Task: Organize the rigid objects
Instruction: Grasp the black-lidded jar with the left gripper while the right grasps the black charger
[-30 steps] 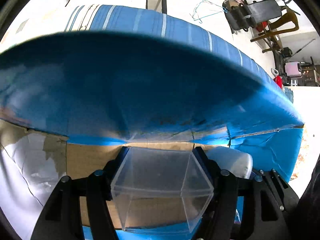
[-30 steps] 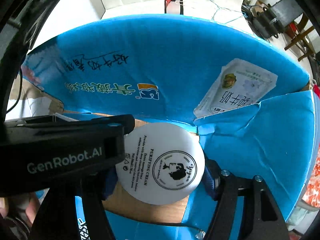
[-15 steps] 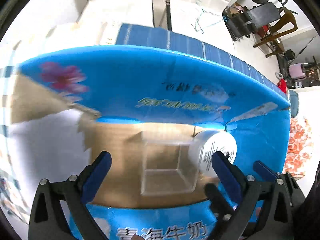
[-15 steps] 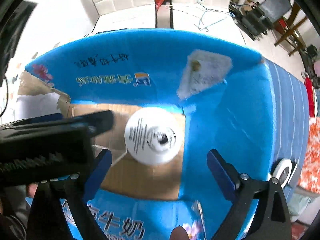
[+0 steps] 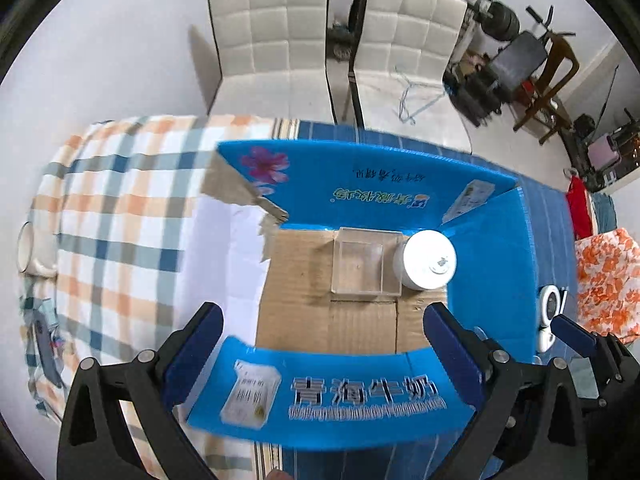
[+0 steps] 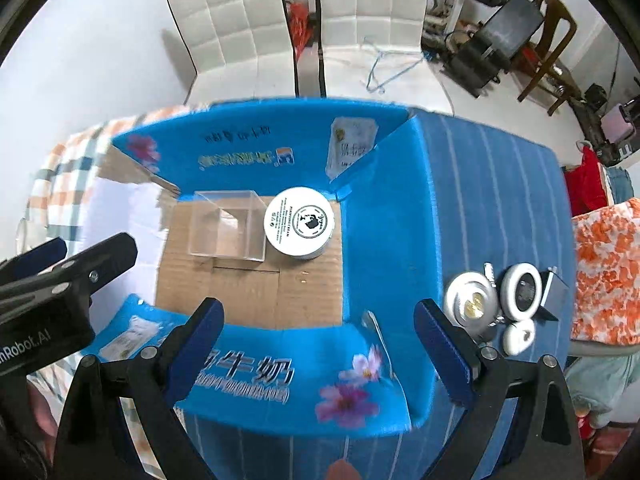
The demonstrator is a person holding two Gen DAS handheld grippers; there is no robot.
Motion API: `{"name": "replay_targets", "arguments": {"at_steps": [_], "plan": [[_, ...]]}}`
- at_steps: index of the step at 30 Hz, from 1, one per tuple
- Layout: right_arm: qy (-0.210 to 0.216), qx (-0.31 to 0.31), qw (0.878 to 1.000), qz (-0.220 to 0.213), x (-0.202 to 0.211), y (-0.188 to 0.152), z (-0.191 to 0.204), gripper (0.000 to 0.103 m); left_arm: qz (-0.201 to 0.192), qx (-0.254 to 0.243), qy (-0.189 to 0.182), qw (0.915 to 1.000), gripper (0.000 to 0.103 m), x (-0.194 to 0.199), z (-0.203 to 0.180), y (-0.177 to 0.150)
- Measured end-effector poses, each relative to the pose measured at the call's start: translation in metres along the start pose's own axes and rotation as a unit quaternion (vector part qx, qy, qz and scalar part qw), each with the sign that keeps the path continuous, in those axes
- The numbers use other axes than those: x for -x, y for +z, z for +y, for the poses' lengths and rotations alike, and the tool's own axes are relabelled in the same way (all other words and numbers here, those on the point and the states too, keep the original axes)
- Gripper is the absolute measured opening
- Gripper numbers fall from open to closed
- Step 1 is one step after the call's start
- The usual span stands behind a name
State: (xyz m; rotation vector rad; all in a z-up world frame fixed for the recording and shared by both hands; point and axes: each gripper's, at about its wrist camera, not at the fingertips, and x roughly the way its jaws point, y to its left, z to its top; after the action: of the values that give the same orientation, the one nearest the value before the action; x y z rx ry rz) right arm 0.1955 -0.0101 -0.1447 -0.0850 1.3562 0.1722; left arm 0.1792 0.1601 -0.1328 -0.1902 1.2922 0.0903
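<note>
Checked cloth (image 5: 120,216) covers the counter's left side. Both claws, left (image 5: 324,354) and right (image 6: 320,344), gape empty above the blue carton (image 5: 492,264) holding a clear box (image 5: 362,266) beside a cream jar (image 6: 300,222). Only the right view shows round lamps (image 6: 472,304) beyond.

— What's behind? 
— Two white quilted chairs (image 5: 276,36) side by side against a pale wall (image 5: 120,40).
— And right? 
— Black exercise equipment (image 6: 492,40), a wooden chair (image 6: 556,40), daylit pale floor.
</note>
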Motion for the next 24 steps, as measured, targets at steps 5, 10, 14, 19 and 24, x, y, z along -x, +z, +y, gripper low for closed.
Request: {"name": "replay_targets", "arguments": {"at_steps": [5, 10, 14, 19, 24], "plan": [[0.008, -0.003, 1.0, -0.023, 0.04, -0.015, 0.003, 0.098, -0.025, -0.006, 0.014, 0.9996, 0.103, 0.035, -0.02, -0.01], [0.011, -0.007, 0.999, -0.035, 0.081, -0.035, 0.003, 0.098, -0.043, -0.023, 0.021, 0.9986, 0.103, 0.072, -0.025, -0.032], [0.024, -0.006, 0.999, -0.042, 0.099, -0.047, 0.001, 0.098, -0.047, -0.019, 0.012, 0.9987, 0.103, 0.088, -0.029, -0.043], [0.042, -0.005, 0.998, -0.051, 0.116, -0.061, -0.007, 0.098, -0.053, -0.017, 0.005, 0.9984, 0.103, 0.094, -0.04, -0.052], [0.046, -0.03, 0.997, -0.05, 0.12, -0.072, -0.041, 0.098, -0.056, -0.037, -0.011, 0.9977, 0.103, 0.094, -0.075, -0.057]]}}
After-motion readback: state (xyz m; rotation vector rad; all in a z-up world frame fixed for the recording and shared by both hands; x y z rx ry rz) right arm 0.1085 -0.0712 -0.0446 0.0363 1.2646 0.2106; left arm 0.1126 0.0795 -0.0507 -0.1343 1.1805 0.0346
